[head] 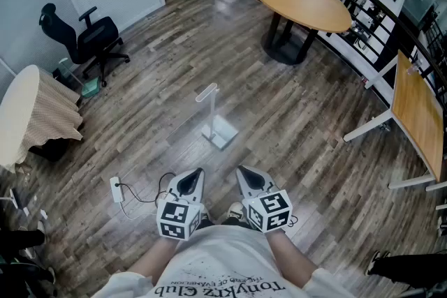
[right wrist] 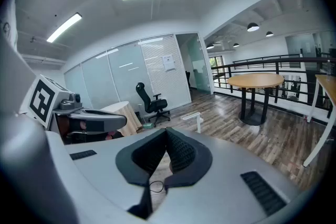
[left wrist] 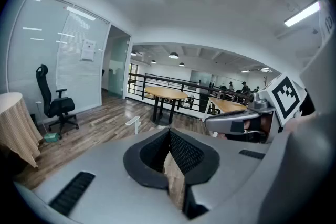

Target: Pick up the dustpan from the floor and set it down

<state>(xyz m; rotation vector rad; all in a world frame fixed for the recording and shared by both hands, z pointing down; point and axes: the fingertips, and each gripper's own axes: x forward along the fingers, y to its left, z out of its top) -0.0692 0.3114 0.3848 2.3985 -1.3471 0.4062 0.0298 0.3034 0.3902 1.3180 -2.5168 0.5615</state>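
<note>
Dustpan stood on the wooden floor, out in its open middle, well ahead of both grippers. Its long axis ran upright: a slim handle rose from the flat pan to a short crosswise grip at the top. It looked pale, whitish-grey. Which way the pan's mouth faced could not be told. Left gripper and right gripper hung side by side, each clenched on nothing.

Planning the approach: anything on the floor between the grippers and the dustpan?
Nothing visible. Only bare wood floor lies between the left gripper, the right gripper and the upright dustpan. A power strip lies on the floor to the left of the left gripper, off that line.
</note>
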